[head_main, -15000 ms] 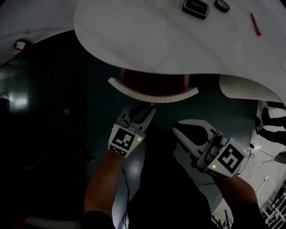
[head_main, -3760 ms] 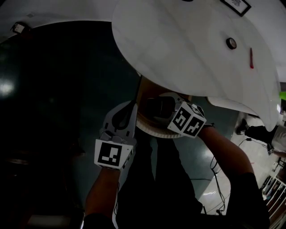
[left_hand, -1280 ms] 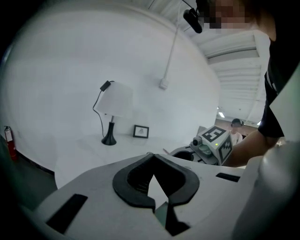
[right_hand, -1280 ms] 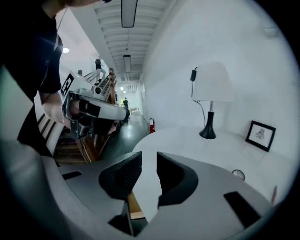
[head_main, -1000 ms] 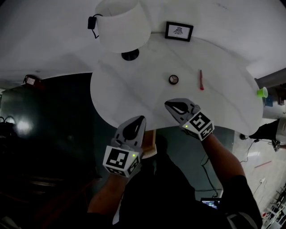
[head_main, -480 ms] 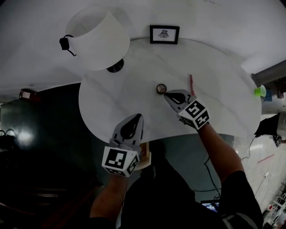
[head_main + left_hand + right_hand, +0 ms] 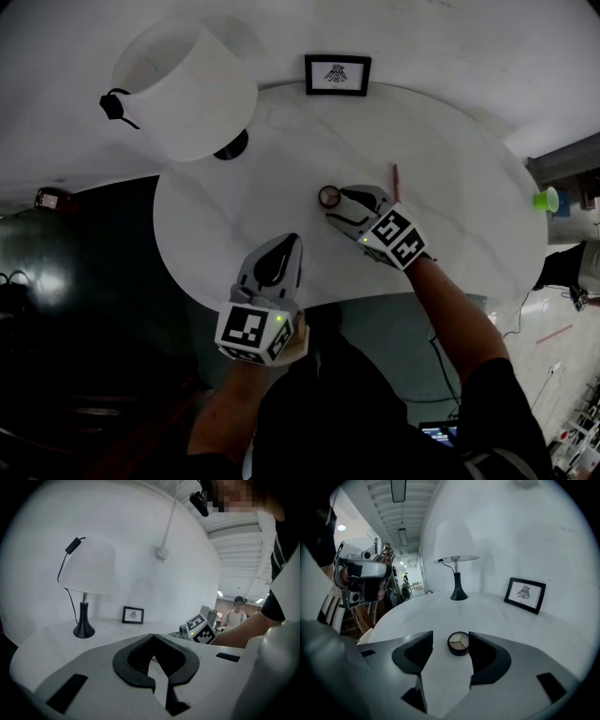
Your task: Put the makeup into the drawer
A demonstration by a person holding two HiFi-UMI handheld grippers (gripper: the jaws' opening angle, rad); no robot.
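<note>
You're in a staged home corner set up inside a lab or workshop hall. Home side: a round white table pushed against a plain white wall, with a shaded lamp and a small framed picture on it. Lab side: long strip lights on a ribbed ceiling, cables loose on the floor, and another person standing in the open bay beyond the table.
</note>
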